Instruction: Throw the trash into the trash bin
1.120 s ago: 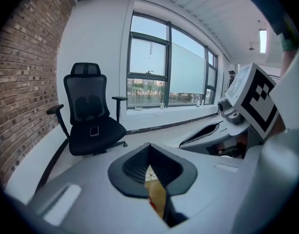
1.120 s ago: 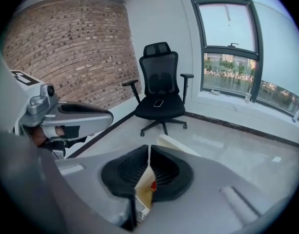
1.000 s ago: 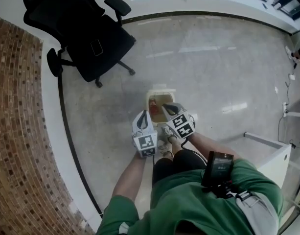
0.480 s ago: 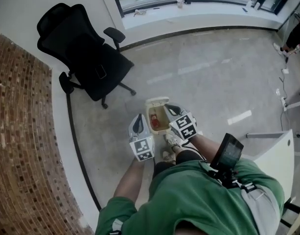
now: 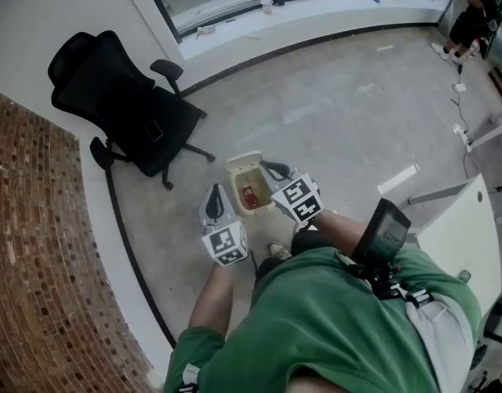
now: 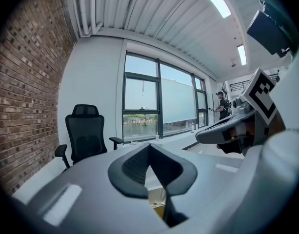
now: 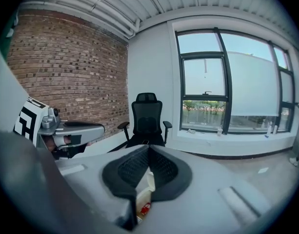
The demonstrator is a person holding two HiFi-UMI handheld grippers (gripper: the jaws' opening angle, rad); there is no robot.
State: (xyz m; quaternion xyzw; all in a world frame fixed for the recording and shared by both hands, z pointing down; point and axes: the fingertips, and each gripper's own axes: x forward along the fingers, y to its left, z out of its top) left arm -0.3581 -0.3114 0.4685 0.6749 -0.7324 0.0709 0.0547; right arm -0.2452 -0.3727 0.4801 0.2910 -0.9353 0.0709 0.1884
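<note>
Both pinched shut on nothing: left gripper (image 5: 213, 195) and right gripper (image 5: 273, 170) hang either side of the trash bin (image 5: 236, 164), probably because the red trash (image 5: 248, 195) lies inside it.

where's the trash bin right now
In the head view, the trash bin stands on the floor near the middle, seen between the left gripper and the right gripper, right of the black office chair.

Bare floor (image 5: 341, 113) lies open ahead of the right gripper (image 5: 273, 170) and to its right. The open trash bin (image 5: 244, 161) stands below, between it and the left gripper (image 5: 212, 195). An office chair (image 5: 124, 105) and a brick wall (image 5: 29, 244) block the left gripper's left.
</note>
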